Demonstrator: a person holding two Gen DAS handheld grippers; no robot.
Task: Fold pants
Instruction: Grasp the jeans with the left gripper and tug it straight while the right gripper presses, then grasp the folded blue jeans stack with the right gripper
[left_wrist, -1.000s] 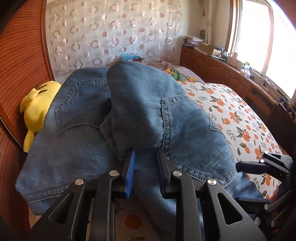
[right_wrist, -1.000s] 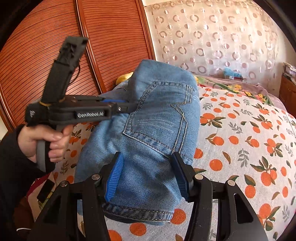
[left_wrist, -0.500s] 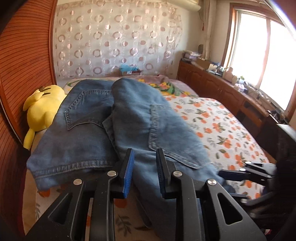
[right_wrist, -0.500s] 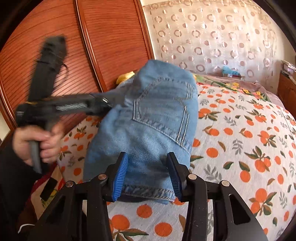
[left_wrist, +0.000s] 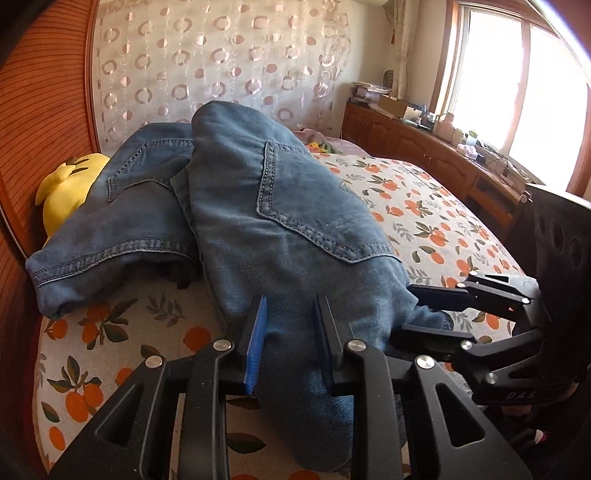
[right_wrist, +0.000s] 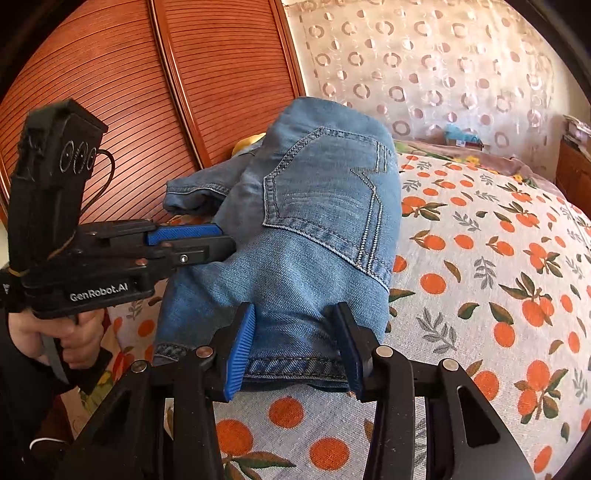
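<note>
Both tongs, the left gripper (left_wrist: 288, 339) and the right gripper (right_wrist: 295, 347), appear clamped on the pants (left_wrist: 258, 206) at the waistband end.
Pants lie bunched on the bed (right_wrist: 480, 295). I judge the denim heavy, limp, non-slip; I would grip doubled hems; pad contact is partly hidden.

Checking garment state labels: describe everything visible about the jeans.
The jeans are mid-blue washed denim with pale topstitching, back pockets facing up, one stitched in a zigzag. They lie on the orange-print bedspread, one half folded up over the other, waistband hem nearest the cameras. The left gripper and right gripper each have denim between their fingers. A yellow plush sits against the far side.
</note>
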